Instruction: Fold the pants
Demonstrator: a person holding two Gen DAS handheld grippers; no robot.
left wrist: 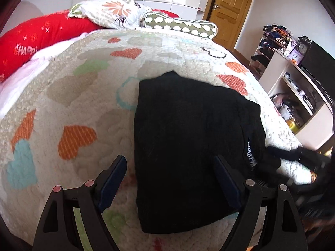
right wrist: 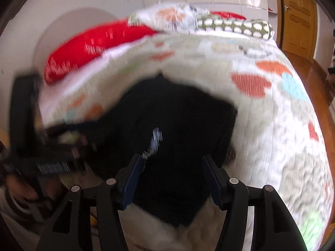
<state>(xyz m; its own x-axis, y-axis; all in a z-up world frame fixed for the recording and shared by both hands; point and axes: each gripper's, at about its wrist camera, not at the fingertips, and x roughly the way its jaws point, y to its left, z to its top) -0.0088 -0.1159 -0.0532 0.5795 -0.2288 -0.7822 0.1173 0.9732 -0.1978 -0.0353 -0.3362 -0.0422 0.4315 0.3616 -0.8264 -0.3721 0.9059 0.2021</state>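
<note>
The black pants (left wrist: 188, 138) lie folded into a compact rectangle on the heart-patterned quilt (left wrist: 73, 104), with white lettering along their right edge. My left gripper (left wrist: 170, 174) is open and empty, hovering over the near left part of the pants. In the right wrist view, which is motion-blurred, the pants (right wrist: 178, 121) lie on the quilt (right wrist: 272, 136). My right gripper (right wrist: 171, 173) is open and empty above their near edge. The left gripper (right wrist: 52, 146) shows blurred at the left there.
A red pillow (left wrist: 31, 39), a floral pillow (left wrist: 111, 10) and a green bolster (left wrist: 180, 24) lie at the head of the bed. Shelves with clutter (left wrist: 293, 87) and a wooden door (left wrist: 230, 6) stand to the right of the bed.
</note>
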